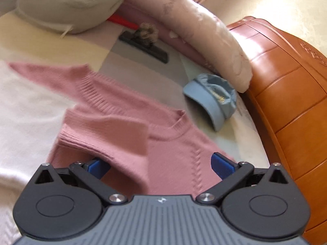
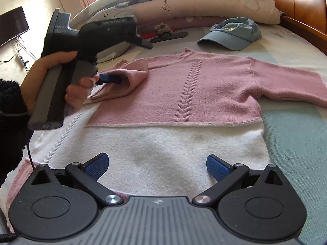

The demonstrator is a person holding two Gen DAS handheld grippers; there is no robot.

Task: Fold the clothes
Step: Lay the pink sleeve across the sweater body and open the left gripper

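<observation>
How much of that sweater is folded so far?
Barely begun. The sweater lies flat on the bed. One sleeve is already turned in over the chest, with the left hand-held gripper at it, open. The other sleeve is stretched out, and the white lower half is unfolded; the right hand-held gripper hangs open.

Pillow [image 2: 204,2] script, perhaps "lucy"

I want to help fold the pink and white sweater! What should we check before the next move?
1. Left gripper open around the folded-in sleeve: ok.
2. Right gripper open, holding nothing: ok.
3. Other sleeve folded in: not ok, it lies stretched out.
4. Sweater body flat on the bed: ok.
5. Blue cap apart from the sweater: ok.
</observation>
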